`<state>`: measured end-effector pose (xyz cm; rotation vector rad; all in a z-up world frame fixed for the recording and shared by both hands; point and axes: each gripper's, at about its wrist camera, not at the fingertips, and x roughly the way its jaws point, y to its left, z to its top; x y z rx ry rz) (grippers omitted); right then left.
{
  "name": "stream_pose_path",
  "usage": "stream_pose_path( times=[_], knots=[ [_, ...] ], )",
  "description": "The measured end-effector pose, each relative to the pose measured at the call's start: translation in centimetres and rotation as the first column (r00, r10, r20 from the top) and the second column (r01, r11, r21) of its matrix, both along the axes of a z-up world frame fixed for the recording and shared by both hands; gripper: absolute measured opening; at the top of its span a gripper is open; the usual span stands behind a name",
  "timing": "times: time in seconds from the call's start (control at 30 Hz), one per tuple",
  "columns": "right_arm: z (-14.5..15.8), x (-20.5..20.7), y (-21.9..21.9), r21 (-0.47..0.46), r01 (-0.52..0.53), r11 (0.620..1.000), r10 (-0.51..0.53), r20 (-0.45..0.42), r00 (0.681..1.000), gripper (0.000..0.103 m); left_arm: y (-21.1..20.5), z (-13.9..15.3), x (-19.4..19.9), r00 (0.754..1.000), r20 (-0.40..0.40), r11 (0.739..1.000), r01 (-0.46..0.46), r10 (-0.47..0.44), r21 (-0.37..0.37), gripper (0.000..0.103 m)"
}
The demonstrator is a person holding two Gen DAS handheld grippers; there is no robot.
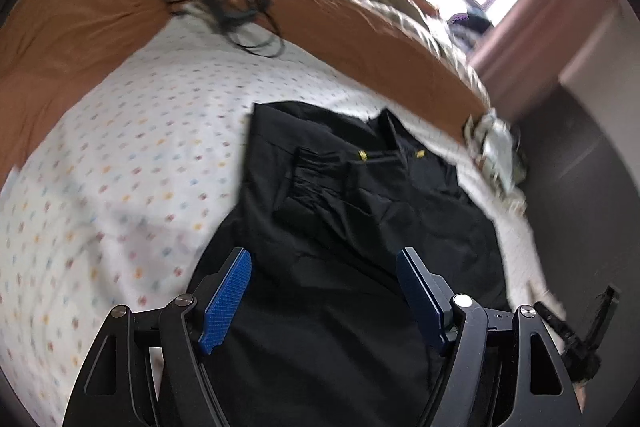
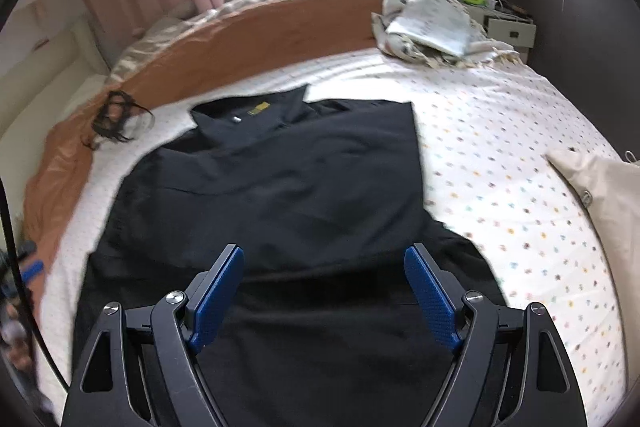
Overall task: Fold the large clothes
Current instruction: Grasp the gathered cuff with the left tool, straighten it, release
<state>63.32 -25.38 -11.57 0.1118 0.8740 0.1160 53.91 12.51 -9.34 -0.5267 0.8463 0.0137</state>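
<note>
A large black shirt [image 2: 288, 187] lies spread on the white dotted bed sheet [image 2: 500, 155], collar with a yellow label toward the far side. In the left wrist view the black shirt [image 1: 360, 211] shows partly folded, with a sleeve laid over its middle. My left gripper [image 1: 325, 259] is open and empty, hovering above the shirt's near part. My right gripper [image 2: 325, 255] is open and empty above the shirt's lower part.
An orange blanket [image 2: 248, 31] runs along the far side of the bed. A black tangled cord [image 2: 116, 119] lies at the left. A pile of pale cloth [image 2: 432, 23] sits at the far right. A beige pillow [image 2: 600, 195] lies at the right edge.
</note>
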Motion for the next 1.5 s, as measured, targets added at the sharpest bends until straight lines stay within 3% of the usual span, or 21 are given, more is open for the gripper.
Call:
stream_pose_path(
  times=[0.27, 0.63, 0.77, 0.9, 1.07, 1.27, 1.37, 1.43, 1.5],
  knots=[
    [-4.6, 2.2, -3.8, -0.042, 0.005, 0.999, -0.008, -0.076, 0.997, 0.082, -2.0, -3.9, 8.4, 0.987, -0.153, 0.978, 0.077, -0.047, 0.195, 0.076],
    [-8.5, 4.6, -5.9, -0.088, 0.033, 0.996, -0.045, -0.141, 0.989, 0.082, -2.9, -9.3, 14.5, 0.963, -0.265, 0.961, 0.120, -0.051, 0.250, 0.076],
    [-9.2, 4.6, -6.1, -0.091, 0.031, 0.995, -0.044, -0.147, 0.988, 0.082, -3.6, -10.7, 15.3, 0.959, -0.280, 0.939, 0.135, -0.043, 0.317, 0.075],
    [-9.2, 4.4, -6.2, -0.093, 0.024, 0.995, -0.038, -0.142, 0.989, 0.082, -4.3, -10.5, 14.5, 0.952, -0.305, 0.920, 0.143, -0.028, 0.364, 0.051],
    [-9.2, 4.0, -6.8, -0.085, 0.044, 0.995, -0.056, -0.144, 0.988, 0.082, -4.4, -9.5, 12.7, 0.940, -0.327, 0.900, 0.053, 0.102, 0.433, 0.049],
    [-7.7, 2.5, -7.3, -0.068, 0.030, 0.997, -0.039, -0.136, 0.990, 0.082, -3.7, -7.0, 11.1, 0.960, -0.270, 0.921, 0.032, 0.081, 0.389, 0.054],
    [-5.7, 0.9, -7.6, -0.102, 0.019, 0.995, -0.028, -0.086, 0.996, 0.082, -3.6, -4.9, 9.6, 0.972, -0.230, 0.929, 0.040, 0.049, 0.367, 0.067],
    [-4.6, 0.1, -7.9, -0.112, 0.021, 0.993, -0.029, -0.065, 0.997, 0.082, -3.5, -3.3, 8.1, 0.980, -0.196, 0.939, 0.038, 0.031, 0.341, 0.083],
    [-3.6, -0.9, -8.1, -0.110, 0.019, 0.994, -0.024, -0.048, 0.999, 0.082, -3.6, -2.2, 7.0, 0.985, -0.170, 0.942, 0.041, 0.018, 0.334, 0.085]
  ],
)
